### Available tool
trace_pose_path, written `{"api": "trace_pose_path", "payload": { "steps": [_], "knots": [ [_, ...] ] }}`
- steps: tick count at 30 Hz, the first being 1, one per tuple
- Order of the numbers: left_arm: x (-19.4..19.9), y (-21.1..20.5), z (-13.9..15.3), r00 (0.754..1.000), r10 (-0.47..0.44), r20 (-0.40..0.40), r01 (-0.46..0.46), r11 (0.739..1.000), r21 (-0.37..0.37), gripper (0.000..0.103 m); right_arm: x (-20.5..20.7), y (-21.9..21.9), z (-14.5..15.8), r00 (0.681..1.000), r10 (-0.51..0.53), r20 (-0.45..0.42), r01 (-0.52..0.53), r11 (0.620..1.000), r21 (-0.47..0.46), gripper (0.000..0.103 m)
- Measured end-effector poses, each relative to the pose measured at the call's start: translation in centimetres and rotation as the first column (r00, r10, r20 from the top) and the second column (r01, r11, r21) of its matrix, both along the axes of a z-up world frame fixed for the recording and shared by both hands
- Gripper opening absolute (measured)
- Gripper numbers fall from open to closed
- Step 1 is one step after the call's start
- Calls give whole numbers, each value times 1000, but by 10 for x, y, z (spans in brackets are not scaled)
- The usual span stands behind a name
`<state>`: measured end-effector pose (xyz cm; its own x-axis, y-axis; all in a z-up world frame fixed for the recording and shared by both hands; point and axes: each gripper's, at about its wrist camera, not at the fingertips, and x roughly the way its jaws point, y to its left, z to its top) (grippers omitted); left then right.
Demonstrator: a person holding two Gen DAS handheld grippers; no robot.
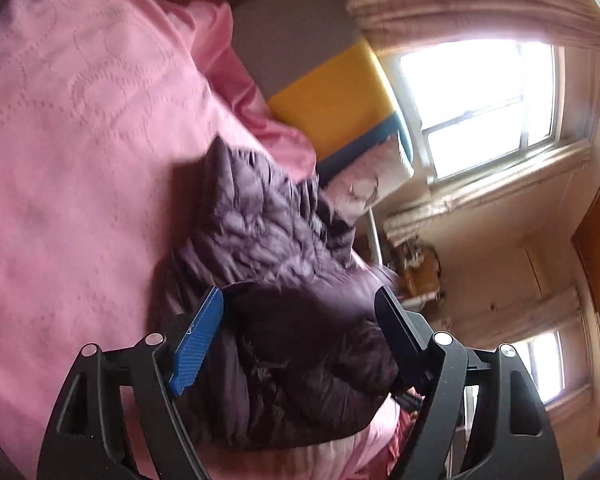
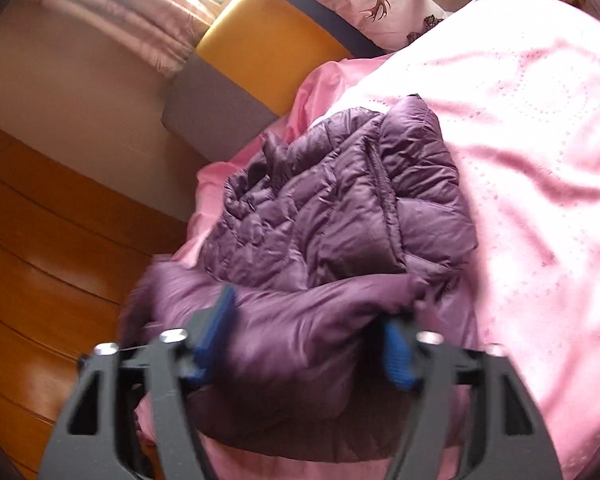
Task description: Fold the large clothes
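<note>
Left wrist view: left gripper (image 1: 300, 320) wide open, nothing gripped, purple down jacket (image 1: 284, 280) bunched between the fingers on the pink bed (image 1: 80, 160), window at 2 o'clock. Right gripper (image 2: 310, 344) likewise spread over the near fold (image 2: 300, 320), no visible pinch. Looks mid-fold; next likely needs both closing on that near edge, then carrying it toward 12 o'clock.

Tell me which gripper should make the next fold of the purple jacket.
Probably right: the right gripper has a jacket fold bulging between its open fingers; the left gripper only hovers open above it.
</note>
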<state>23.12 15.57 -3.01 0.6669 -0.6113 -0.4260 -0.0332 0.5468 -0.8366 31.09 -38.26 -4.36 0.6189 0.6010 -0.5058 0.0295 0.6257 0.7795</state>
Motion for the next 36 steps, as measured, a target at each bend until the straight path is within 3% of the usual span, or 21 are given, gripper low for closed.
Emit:
{"api": "trace_pose_path", "payload": {
  "steps": [1,3,6,10,12,14,15,18,23,28,34,36],
  "knots": [
    [-1,4,0,1000,9,6,-9,1000,9,76,-3,-2,4,1000,-13,21,14,1000,-12,97],
    [-2,8,-5,1000,10,1,-10,999,41,76,-12,-7,8,998,-25,50,26,999,-28,99],
    [-11,0,-24,999,-37,-27,41,990,138,76,-33,-11,3,997,-39,61,44,995,-89,100],
    [-19,-23,-54,989,-132,-73,143,973,179,74,-55,-4,-27,1000,-20,6,21,982,-187,96],
    [-20,-35,-61,981,-173,-83,186,963,193,50,-58,10,-48,999,12,-49,-23,970,-243,71],
    [-20,-47,-65,978,-189,-88,205,948,242,31,-60,17,-57,999,6,-54,-21,961,-277,59],
    [-20,-48,-66,978,-193,-84,208,948,239,23,-62,19,-57,999,5,-48,-18,961,-275,47],
    [-27,-49,-62,976,-206,-69,217,942,256,13,-67,21,-52,999,18,-41,-28,965,-260,27],
    [-49,-47,-59,970,-236,-62,244,933,264,11,-94,21,-42,996,73,-45,-83,955,-285,22],
    [-97,-42,-56,960,-272,-70,281,922,265,11,-138,14,-38,991,120,-59,-132,949,-287,22],
    [-163,-36,-53,953,-286,-97,302,913,274,11,-198,14,-33,971,213,-108,-237,912,-334,22],
    [-175,-33,-48,956,-275,-104,294,910,294,18,-206,14,-26,969,222,-107,-246,898,-366,32]
  ]
}}
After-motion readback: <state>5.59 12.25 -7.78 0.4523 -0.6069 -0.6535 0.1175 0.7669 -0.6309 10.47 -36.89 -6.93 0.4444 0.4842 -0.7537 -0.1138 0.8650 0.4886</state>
